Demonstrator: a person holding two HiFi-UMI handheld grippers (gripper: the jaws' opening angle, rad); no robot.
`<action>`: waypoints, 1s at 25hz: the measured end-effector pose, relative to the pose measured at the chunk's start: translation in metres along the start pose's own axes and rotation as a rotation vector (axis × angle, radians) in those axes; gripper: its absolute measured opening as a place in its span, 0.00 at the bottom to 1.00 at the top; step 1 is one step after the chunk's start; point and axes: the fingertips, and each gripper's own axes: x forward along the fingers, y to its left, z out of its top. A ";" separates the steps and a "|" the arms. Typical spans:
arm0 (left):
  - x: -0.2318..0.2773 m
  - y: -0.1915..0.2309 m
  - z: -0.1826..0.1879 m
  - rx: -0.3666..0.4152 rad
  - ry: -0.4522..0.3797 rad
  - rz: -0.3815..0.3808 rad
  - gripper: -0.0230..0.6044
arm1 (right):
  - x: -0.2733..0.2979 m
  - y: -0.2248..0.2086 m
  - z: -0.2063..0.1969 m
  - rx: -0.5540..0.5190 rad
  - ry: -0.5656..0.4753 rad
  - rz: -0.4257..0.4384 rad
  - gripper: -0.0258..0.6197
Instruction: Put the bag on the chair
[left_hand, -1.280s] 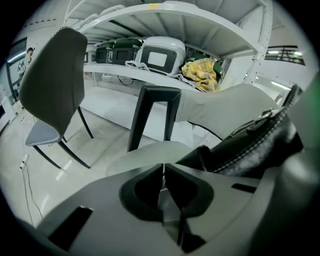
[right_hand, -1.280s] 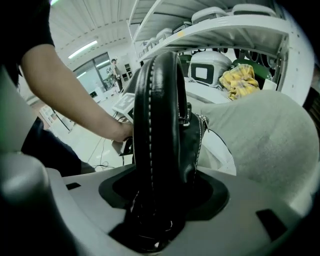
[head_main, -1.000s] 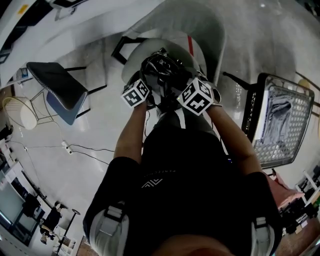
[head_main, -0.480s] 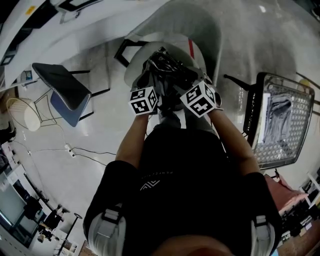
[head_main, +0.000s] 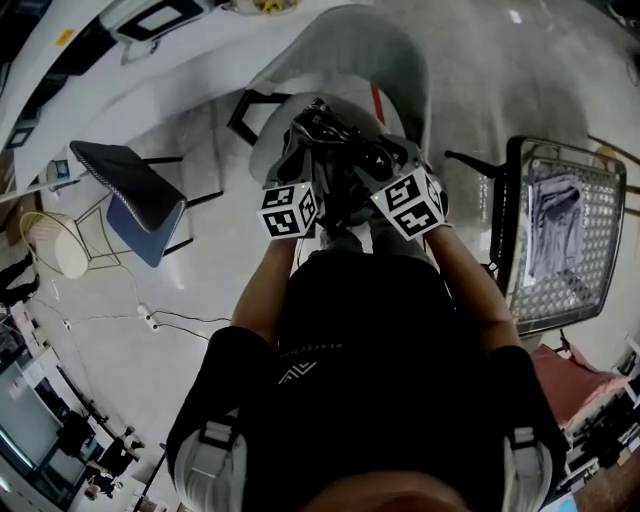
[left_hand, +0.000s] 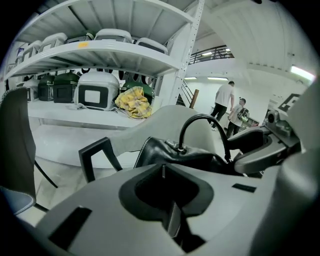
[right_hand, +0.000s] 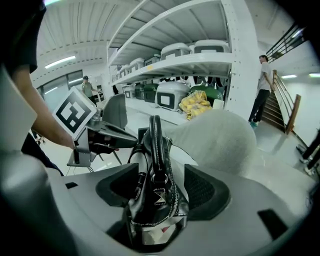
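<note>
1. The person's torso in a black shirt (head_main: 370, 340) fills the lower head view and cuts off the floor beneath it.
2. A pale, smooth moulded shell chair with a rounded back (head_main: 350, 50) stands straight ahead. Most of its seat is covered by the bag and both grippers.
3. White metal shelving (left_hand: 100, 50) carries boxy white and dark green appliances, too small to identify, and a crumpled yellow cloth (left_hand: 134, 102).
4. A wire-mesh cart (head_main: 575, 200) stands to the right, with limp grey fabric (head_main: 550, 225) lying in it. Its lower end runs behind the person's arm.
5. A second chair with a dark padded seat on thin black legs (head_main: 125, 175) stands to the left, well apart from the shell chair.
6. The glossy black leather bag with stitched seams, a zip and an arched handle (head_main: 335, 150) is over the shell chair's seat, in front of its back. Whether its base rests on the seat is hidden.
7. The right gripper (right_hand: 162, 195) clamps one end of the bag. The leather bulges between its two ribbed pads, and the handle stands upright in line with the jaws.
8. The left gripper (left_hand: 170, 200) has its jaws drawn together just short of the bag. Only a thin pale sliver shows in the seam, and whether it pinches anything cannot be made out.
</note>
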 end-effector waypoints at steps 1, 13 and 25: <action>-0.002 -0.003 0.001 0.007 -0.001 -0.009 0.08 | -0.003 0.000 0.003 0.001 -0.011 -0.005 0.48; -0.026 -0.050 0.018 0.113 0.002 -0.109 0.07 | -0.031 0.006 0.028 0.068 -0.121 -0.083 0.17; -0.055 -0.070 0.019 0.122 -0.005 -0.154 0.07 | -0.053 0.030 0.030 0.155 -0.162 -0.070 0.13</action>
